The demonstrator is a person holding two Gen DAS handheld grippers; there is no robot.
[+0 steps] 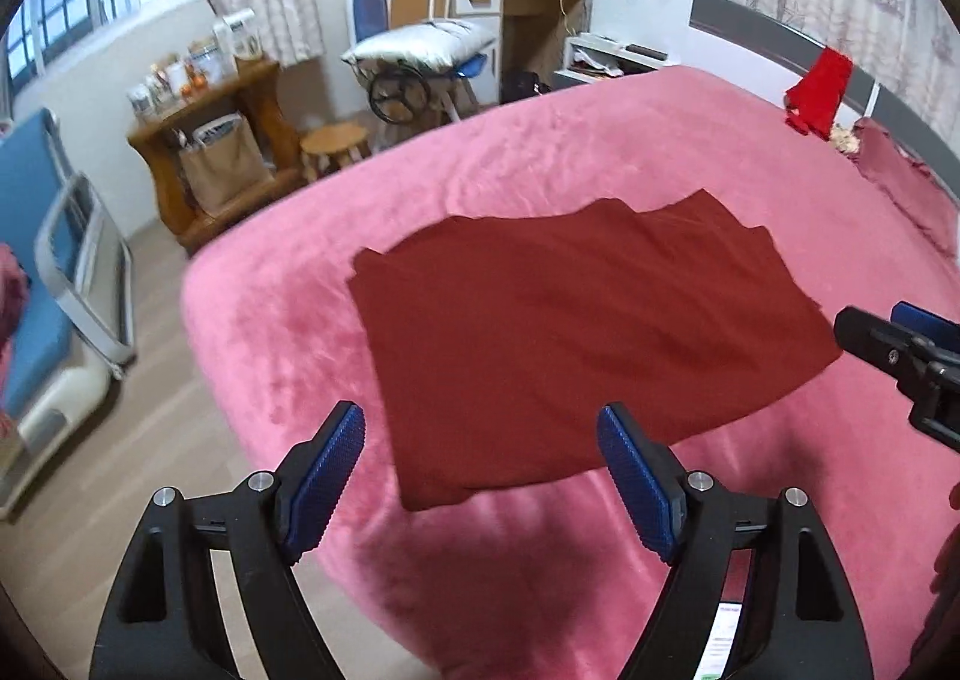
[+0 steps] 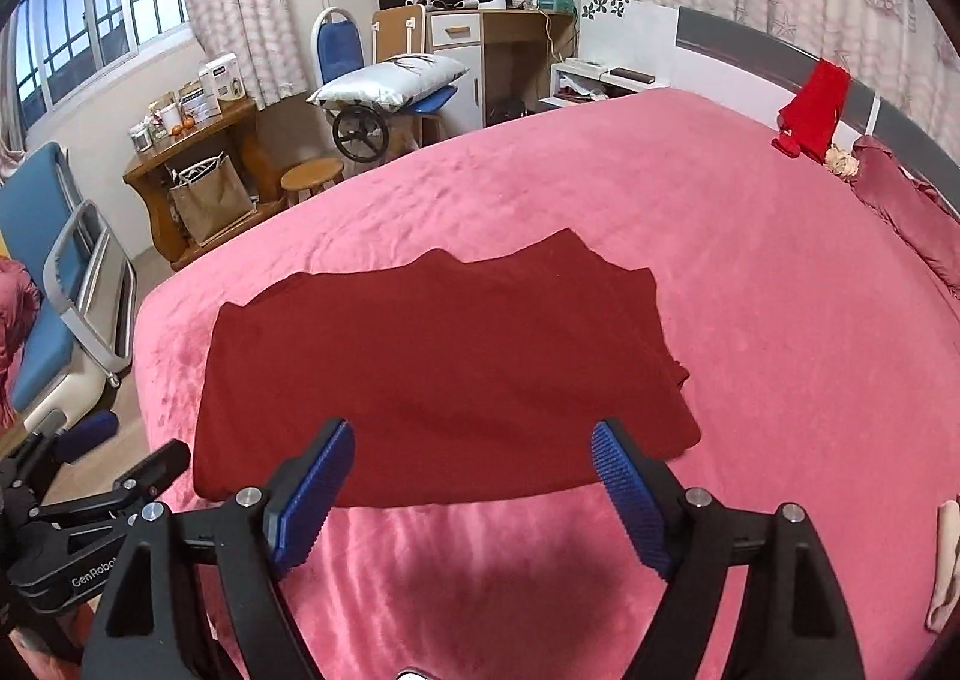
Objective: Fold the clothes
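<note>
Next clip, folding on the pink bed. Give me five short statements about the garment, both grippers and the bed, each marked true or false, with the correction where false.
1. The dark red garment lies flat on the pink bedspread. True.
2. The left gripper is clamped on the garment's edge. False: its jaws stand open with nothing held.
3. The right gripper is open and holds nothing. True.
4. The garment hangs off the bed's edge. False: it rests wholly on the bedspread.
5. A bright red cloth hangs on the headboard. True.
</note>
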